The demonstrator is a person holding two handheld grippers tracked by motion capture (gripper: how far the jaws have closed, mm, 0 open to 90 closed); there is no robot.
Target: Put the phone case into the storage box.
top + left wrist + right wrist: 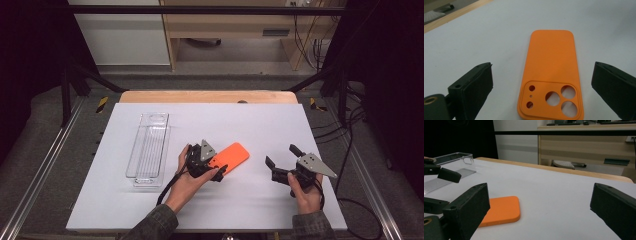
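A white tabletop [150,200] fills my screens, with a wooden desk behind it. My left gripper [212,167] hangs low over the orange phone case [231,156], jaws spread wide on either side of its camera-cutout end, gripping nothing. The case lies flat, back up, near the tabletop's middle. My right gripper [281,161] waits nearer the right edge, apart from the case, jaws wide and empty. A clear plastic tray [142,170] sits toward the left edge.
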